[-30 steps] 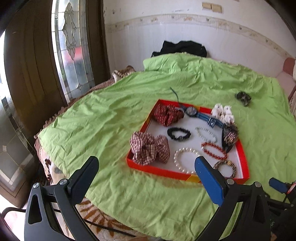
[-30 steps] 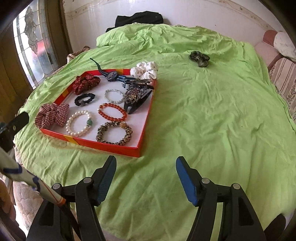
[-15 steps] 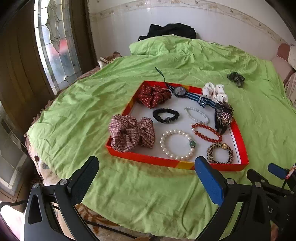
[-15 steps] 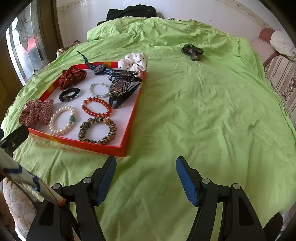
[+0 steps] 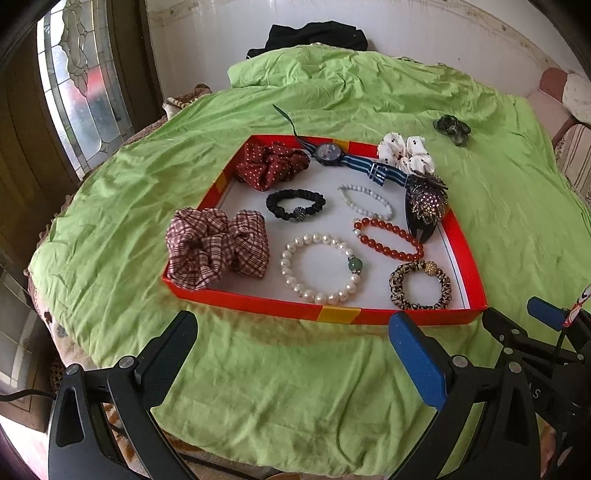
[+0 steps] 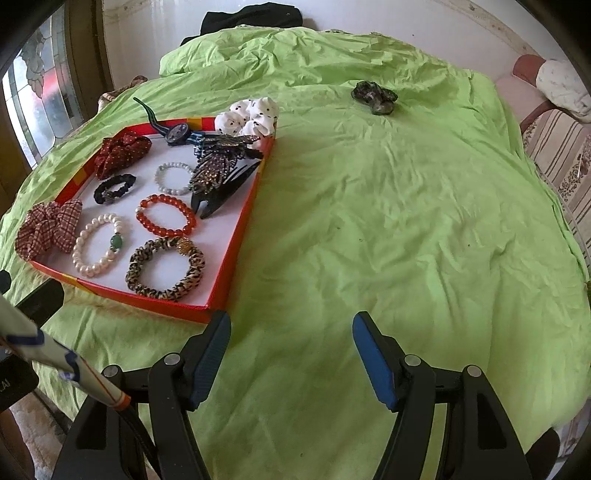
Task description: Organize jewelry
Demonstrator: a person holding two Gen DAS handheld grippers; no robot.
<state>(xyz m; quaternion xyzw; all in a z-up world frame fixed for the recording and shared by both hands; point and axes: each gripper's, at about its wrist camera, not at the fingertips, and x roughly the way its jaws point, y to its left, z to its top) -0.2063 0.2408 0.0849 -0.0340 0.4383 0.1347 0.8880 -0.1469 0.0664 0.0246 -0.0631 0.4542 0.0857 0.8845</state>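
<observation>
A red tray (image 5: 332, 314) (image 6: 236, 236) with a white floor lies on the green bedspread. It holds a plaid scrunchie (image 5: 216, 245), a pearl bracelet (image 5: 319, 267), a red bead bracelet (image 5: 388, 238), a leopard scrunchie (image 5: 421, 284), a black scrunchie (image 5: 295, 205), a watch (image 5: 328, 151) and a jewelled hair clip (image 5: 424, 203). A dark green scrunchie (image 5: 452, 129) (image 6: 373, 96) lies alone on the bed, beyond the tray. My left gripper (image 5: 291, 350) is open and empty just before the tray's near edge. My right gripper (image 6: 291, 354) is open and empty over bare bedspread, right of the tray.
A white spotted scrunchie (image 6: 251, 116) rests on the tray's far corner. Black clothing (image 6: 251, 16) lies by the wall behind the bed. A stained-glass door (image 5: 81, 81) stands at the left. A striped sofa (image 6: 557, 147) is at the right.
Both grippers have moved forward and lower towards the bed; the tray and the dark green scrunchie look nearer. Both stay open and empty. No object has moved.
</observation>
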